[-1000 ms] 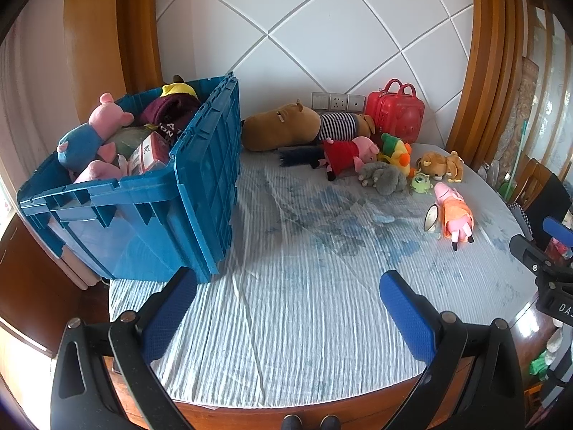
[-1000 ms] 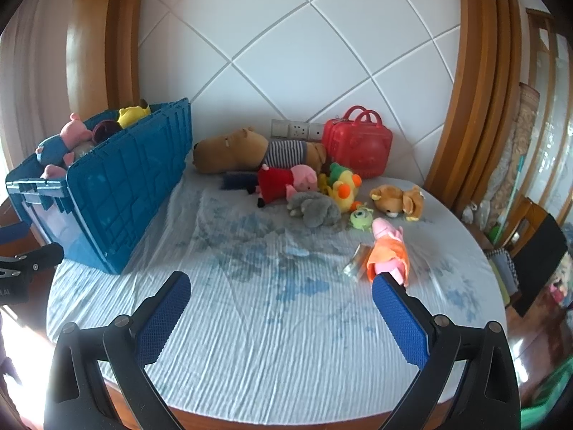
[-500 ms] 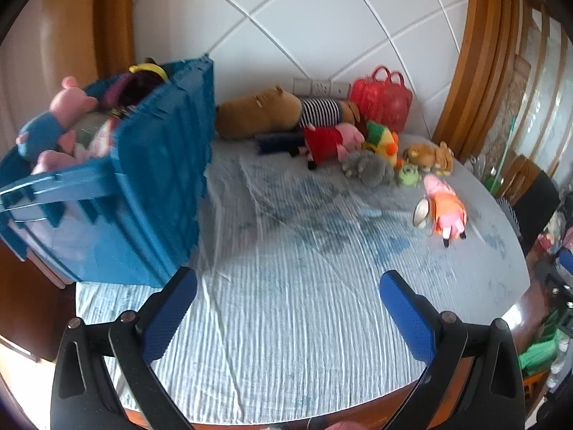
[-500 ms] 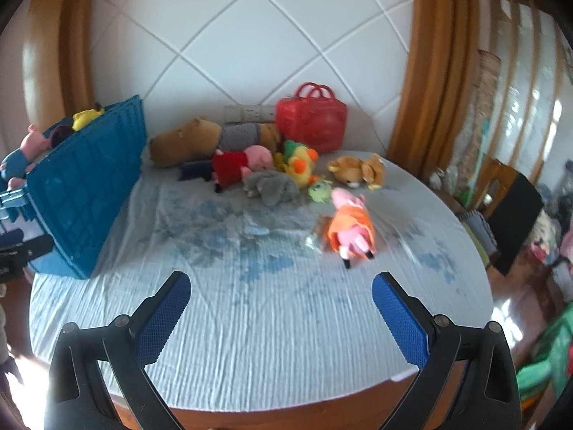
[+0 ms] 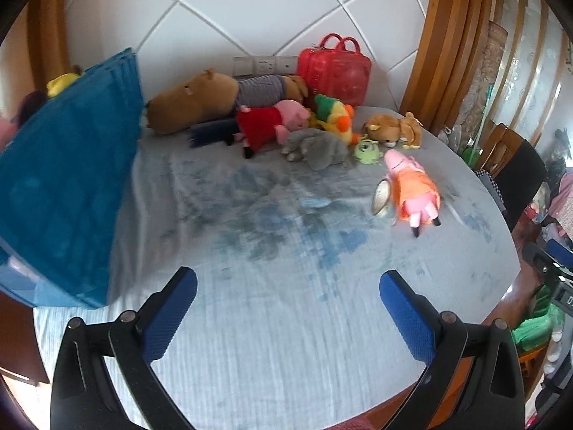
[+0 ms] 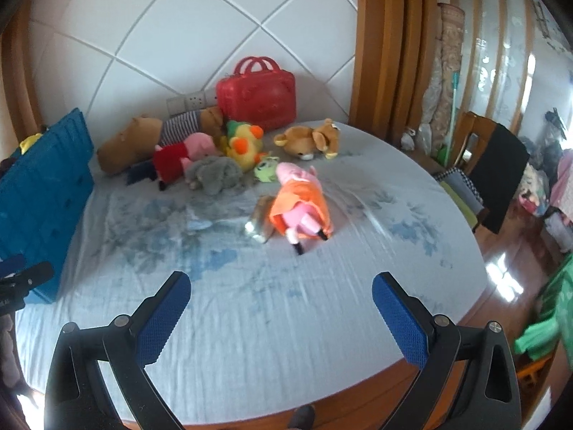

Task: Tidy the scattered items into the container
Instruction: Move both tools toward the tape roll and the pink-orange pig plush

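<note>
Beside the blue crate (image 5: 68, 193), both views have swung toward the orange-dressed pig (image 6: 301, 204); left gripper (image 5: 288, 297) and right gripper (image 6: 281, 295) spread, empty — next pickup likely.

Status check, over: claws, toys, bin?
Left claw open, empty. Right claw open, empty. Orange-dress pig nearest, loose on cloth. Blue bin left; path unobstructed.

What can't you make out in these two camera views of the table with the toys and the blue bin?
- Inside of the blue bin: left wrist view, its near wall hides the contents; only a yellow toy peeks over the rim.
- Small shiny item beside the orange pig toy: right wrist view, too blurred to identify.
- Dark blue thing behind the red pig toy: left wrist view, mostly covered.
- Bin: right wrist view, cut off by the left edge.
</note>
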Demonstrator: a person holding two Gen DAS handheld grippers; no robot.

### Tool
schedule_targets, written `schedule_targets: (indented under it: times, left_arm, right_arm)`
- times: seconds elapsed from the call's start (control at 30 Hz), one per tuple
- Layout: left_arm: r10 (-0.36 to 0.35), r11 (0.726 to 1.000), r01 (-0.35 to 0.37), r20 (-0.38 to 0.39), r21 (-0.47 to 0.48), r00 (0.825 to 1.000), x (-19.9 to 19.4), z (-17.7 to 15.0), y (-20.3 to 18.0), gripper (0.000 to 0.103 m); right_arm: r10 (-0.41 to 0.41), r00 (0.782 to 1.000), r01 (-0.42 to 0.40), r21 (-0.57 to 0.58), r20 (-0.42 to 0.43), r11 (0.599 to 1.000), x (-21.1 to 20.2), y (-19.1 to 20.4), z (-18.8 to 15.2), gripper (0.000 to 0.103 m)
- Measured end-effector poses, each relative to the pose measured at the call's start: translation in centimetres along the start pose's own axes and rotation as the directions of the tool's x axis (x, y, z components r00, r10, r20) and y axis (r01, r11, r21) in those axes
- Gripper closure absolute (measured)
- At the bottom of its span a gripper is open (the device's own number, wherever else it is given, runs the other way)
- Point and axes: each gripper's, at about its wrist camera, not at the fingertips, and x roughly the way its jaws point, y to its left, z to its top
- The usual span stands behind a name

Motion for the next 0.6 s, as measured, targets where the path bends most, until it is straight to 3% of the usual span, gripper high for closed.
schedule_targets:
  times: [0.23,0.3,0.4,0.6]
  left_arm:
    - [0.054,0.998,-0.055,-0.037,-0.020,0.998,5.9,3.2,-8.8,0.000]
    - [0.072,0.997,-0.073,-0.059,-0.015,0.996,8.0,3.9,-11.1,0.005]
    - [0.075,0.997,-0.076,-0.097,0.000,0.992,10.9,4.5,-13.4,0.010]
    - [0.090,0.995,-0.081,-0.167,0.058,0.982,17.4,5.7,-17.2,0.010]
  right_arm:
    - [0.056,0.997,-0.060,-0.076,-0.053,0.995,6.5,-6.8,4.5,0.000]
    - [0.073,0.995,-0.080,-0.096,-0.070,0.992,8.2,-8.2,5.6,0.000]
    - [0.098,0.990,-0.109,-0.120,-0.097,0.987,10.9,-9.8,6.8,0.000]
    - [0.144,0.978,-0.166,-0.141,-0.150,0.976,15.7,-11.4,8.1,0.000]
